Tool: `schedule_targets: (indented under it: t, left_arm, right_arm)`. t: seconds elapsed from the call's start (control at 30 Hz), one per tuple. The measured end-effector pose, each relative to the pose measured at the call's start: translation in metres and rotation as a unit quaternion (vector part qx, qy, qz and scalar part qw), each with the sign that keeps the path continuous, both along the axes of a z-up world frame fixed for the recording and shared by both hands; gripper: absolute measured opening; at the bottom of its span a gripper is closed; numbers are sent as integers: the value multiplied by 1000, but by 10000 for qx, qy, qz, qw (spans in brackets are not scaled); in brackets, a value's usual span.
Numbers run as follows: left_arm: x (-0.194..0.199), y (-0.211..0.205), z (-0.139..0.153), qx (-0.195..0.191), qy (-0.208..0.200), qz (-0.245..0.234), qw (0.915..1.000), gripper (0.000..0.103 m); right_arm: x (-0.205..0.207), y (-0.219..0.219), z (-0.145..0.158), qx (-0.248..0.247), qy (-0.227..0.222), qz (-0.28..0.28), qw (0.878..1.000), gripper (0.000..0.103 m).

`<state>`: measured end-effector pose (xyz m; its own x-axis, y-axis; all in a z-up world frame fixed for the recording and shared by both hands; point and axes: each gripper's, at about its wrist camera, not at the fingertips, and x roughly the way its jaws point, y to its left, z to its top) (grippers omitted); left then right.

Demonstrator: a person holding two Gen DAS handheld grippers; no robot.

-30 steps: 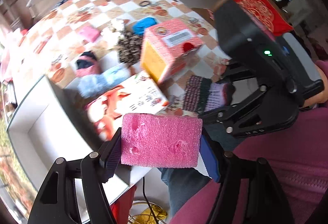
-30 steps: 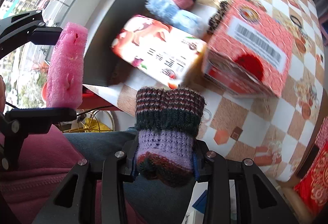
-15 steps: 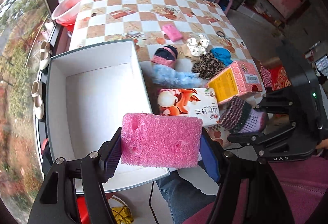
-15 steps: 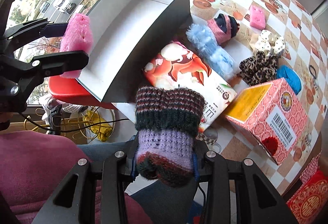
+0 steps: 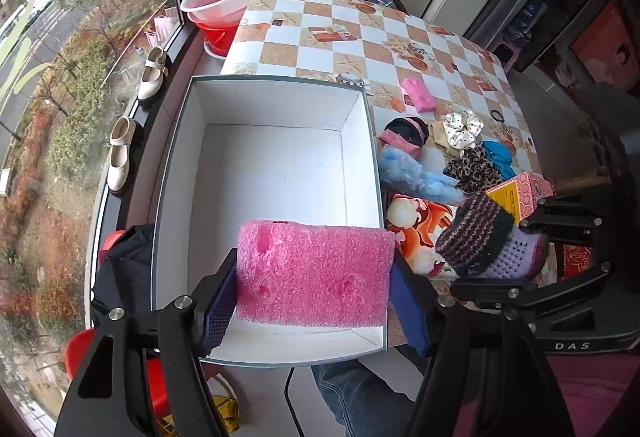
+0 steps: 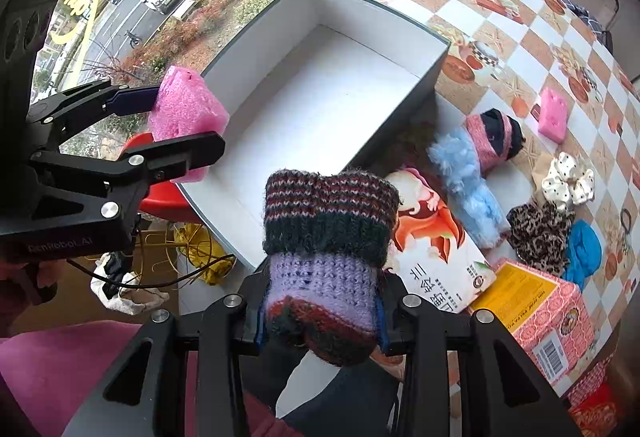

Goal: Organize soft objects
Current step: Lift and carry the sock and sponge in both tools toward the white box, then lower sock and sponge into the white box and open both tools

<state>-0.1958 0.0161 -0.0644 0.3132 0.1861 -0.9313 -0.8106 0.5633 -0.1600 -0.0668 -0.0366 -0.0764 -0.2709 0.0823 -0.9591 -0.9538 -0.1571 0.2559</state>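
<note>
Two claws each pinch something soft: the left claw (image 5: 312, 277) holds a pink sponge (image 5: 314, 273) over the white box (image 5: 360, 157); the right claw (image 6: 320, 311) grips a knitted sock (image 6: 326, 249) above the bench (image 6: 500, 33) edge.

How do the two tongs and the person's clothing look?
Both tongs, left and right, are matte black frames with silver bolt heads and blue ribbed pads. The right body reads "DAS"; the left carries a faint grey logo. The sleeves are magenta.
</note>
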Motion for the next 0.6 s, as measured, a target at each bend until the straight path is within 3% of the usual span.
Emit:
schedule_targets:
  t: [0.6]
  left_arm:
    - [-28,12,-14,35,234,658,9976,73]
  right_arm:
    - [-18,16,-12,-147,38,85,9998,40]
